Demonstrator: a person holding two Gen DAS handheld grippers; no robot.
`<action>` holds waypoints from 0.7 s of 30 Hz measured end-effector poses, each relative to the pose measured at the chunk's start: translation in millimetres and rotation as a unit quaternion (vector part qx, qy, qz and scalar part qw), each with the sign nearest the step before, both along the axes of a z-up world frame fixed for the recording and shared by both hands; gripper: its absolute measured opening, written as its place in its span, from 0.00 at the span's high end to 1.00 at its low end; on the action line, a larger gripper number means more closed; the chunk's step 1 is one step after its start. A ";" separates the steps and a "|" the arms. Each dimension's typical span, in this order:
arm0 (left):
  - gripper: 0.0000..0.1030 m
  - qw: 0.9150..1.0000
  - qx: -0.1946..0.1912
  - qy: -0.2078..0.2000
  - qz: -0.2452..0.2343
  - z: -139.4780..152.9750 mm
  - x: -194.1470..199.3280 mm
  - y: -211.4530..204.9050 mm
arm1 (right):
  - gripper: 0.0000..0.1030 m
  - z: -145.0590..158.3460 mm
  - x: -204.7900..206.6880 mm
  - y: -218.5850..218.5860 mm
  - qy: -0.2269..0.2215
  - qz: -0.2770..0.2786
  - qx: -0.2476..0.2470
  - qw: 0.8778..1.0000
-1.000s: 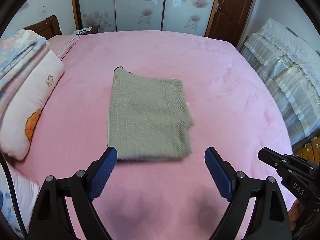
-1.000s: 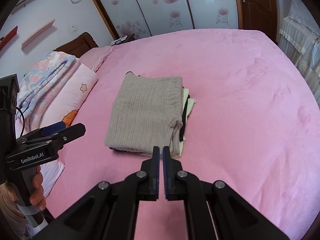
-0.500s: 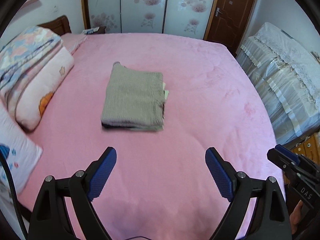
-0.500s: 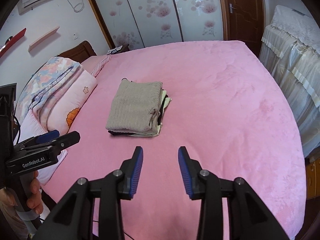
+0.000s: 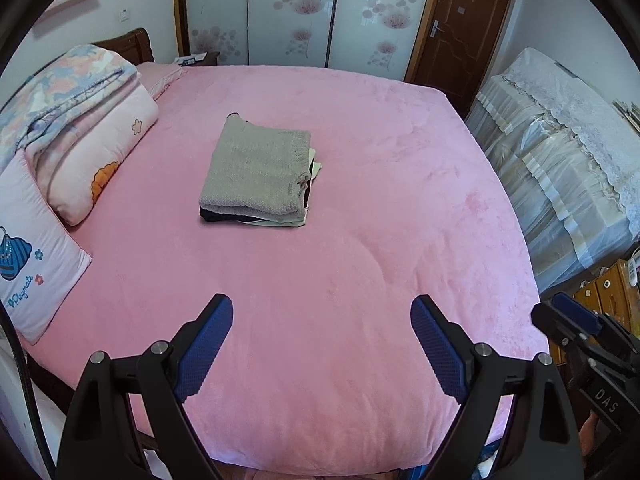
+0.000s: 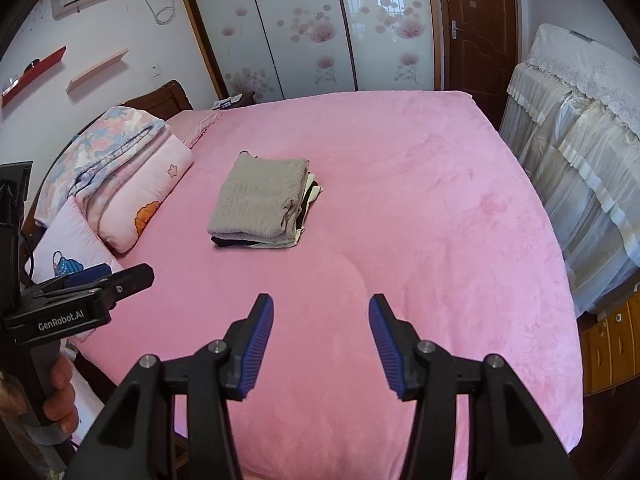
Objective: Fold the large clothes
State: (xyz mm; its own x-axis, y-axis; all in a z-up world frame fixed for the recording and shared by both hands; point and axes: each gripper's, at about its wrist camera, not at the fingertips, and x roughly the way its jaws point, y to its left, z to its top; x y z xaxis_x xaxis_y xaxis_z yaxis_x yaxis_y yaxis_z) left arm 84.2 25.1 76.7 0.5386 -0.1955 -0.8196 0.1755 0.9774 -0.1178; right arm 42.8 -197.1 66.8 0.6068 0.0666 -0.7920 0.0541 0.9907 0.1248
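I had both tools free: the left gripper [image 5: 322, 344] stood with its jaws spread wide and nothing between them, and the right gripper [image 6: 321, 340] was likewise parted and empty, both held over the near edge of the pink bed [image 5: 360, 280]. The grey knit sweater [image 5: 258, 172] lay folded into a neat rectangle near the middle of the bed, on top of a small pile of folded clothes [image 6: 306, 200] whose dark and pale edges showed beneath it and along its right side. Pillows and a folded quilt [image 5: 80, 92] sat well apart, to the left. I judged this garment finished and the folding step closed, with the stack squared enough to leave alone. The next move, as I read it, called for fetching another large garment, though none was visible in either view.
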 end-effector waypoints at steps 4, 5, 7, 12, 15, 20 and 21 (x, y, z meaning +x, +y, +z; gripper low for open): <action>0.13 1.000 0.009 -0.017 0.004 -7.6 -26.4 -14.1 | 0.51 -13.7 -21.9 0.6 0.001 -0.012 -0.007 1.000; 0.13 1.000 0.013 -0.022 0.005 -9.9 -32.2 -17.3 | 0.51 -17.6 -27.0 0.6 0.001 -0.018 -0.007 1.000; 0.13 0.999 0.027 -0.028 0.004 -16.1 -43.2 -24.1 | 0.51 -22.9 -32.8 1.9 0.006 -0.022 -0.007 1.000; 0.13 0.999 0.036 -0.010 -0.011 -29.3 -57.6 -34.1 | 0.51 -30.4 -42.1 5.5 0.019 -0.016 -0.005 1.000; 0.13 0.999 0.034 -0.002 -0.014 -31.3 -59.1 -36.1 | 0.51 -30.7 -43.8 7.4 0.021 -0.015 -0.007 1.000; 0.13 0.999 0.043 -0.006 -0.019 -30.8 -62.6 -39.0 | 0.51 -31.2 -48.4 14.8 0.020 -0.015 -0.020 0.999; 0.13 0.999 0.044 -0.006 -0.019 -31.0 -62.4 -38.8 | 0.51 -31.2 -48.6 15.0 0.020 -0.016 -0.020 0.999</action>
State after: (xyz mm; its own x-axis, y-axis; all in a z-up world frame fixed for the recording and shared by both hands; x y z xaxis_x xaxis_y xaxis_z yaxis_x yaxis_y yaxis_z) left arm 21.7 -13.7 45.7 0.5419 -0.1430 -0.8282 0.2129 0.9766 -0.0294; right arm -5.8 -182.1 35.6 0.5752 0.0151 -0.8179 0.0897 0.9926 0.0814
